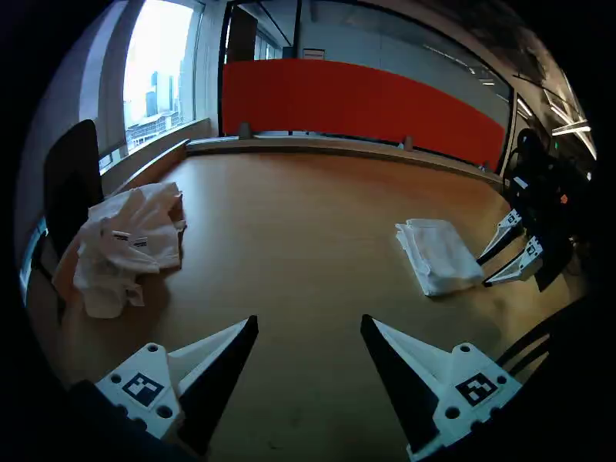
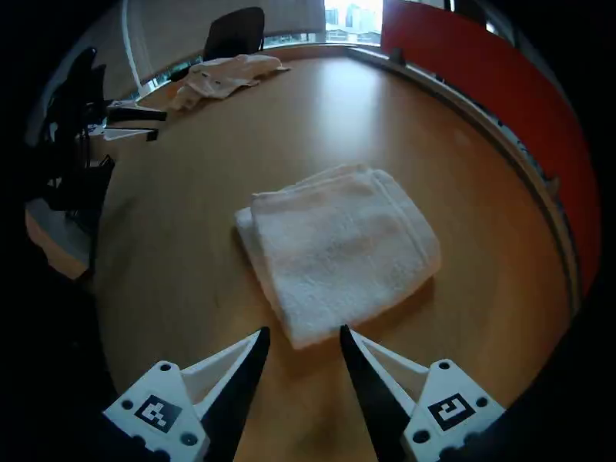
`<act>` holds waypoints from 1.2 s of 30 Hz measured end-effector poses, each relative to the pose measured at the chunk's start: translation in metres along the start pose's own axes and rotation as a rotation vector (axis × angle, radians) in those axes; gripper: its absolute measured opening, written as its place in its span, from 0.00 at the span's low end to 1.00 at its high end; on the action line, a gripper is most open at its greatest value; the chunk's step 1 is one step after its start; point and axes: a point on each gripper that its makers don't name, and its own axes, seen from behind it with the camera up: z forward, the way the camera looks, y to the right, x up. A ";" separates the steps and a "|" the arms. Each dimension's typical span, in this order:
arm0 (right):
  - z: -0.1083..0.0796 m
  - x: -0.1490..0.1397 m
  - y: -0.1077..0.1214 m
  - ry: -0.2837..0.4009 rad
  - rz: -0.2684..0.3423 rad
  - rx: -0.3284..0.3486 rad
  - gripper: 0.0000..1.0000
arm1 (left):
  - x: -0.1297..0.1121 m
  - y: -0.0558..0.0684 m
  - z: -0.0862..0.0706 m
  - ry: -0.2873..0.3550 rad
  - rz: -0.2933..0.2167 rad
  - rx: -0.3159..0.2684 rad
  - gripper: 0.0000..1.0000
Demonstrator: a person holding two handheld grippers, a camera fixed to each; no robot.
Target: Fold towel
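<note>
My right claw [image 2: 304,329] hangs open at the corner of a folded towel [image 2: 339,246] on the table [image 2: 177,246]; my left claw [image 1: 308,339], wide open, faces a crumpled towel heap [image 1: 127,246].

Left claw [image 1: 308,319], right claw [image 2: 305,329], white shells, black inner faces, square markers [image 1: 142,387]

Right gripper [image 2: 304,329]: jaws apart, nothing clamped. The near corner of the folded white towel [image 2: 343,246] lies between the tips, flat on the wooden table [image 2: 192,254]. A crumpled cloth pile [image 2: 227,75] sits at the far end by a dark chair [image 2: 235,32]. The left gripper [image 2: 135,123] is at the table's left edge.
</note>
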 end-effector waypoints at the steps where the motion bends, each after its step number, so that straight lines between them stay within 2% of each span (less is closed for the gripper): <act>1: 0.000 -0.001 0.000 -0.002 0.006 -0.001 0.69 | 0.000 0.000 0.000 0.000 0.000 0.000 1.00; 4: 0.002 -0.005 -0.001 -0.007 0.024 -0.004 0.65 | 0.000 0.001 0.000 0.000 0.002 -0.001 1.00; 8: 0.003 -0.009 -0.002 -0.011 0.047 -0.007 0.50 | 0.001 0.002 -0.001 0.000 0.004 -0.002 1.00; 14: 0.003 -0.009 -0.004 -0.001 0.097 -0.018 0.40 | 0.000 0.003 -0.002 -0.001 0.005 -0.003 0.99; 22: 0.004 -0.010 -0.006 0.010 0.124 -0.021 0.07 | 0.000 0.004 -0.002 -0.001 0.008 -0.006 0.99; 29: 0.001 -0.002 -0.006 0.039 0.126 -0.028 0.03 | 0.001 0.005 -0.003 0.001 0.011 -0.011 1.00; 36: -0.012 0.013 -0.002 0.075 0.122 -0.046 0.03 | 0.002 0.005 -0.002 0.004 0.011 -0.017 1.00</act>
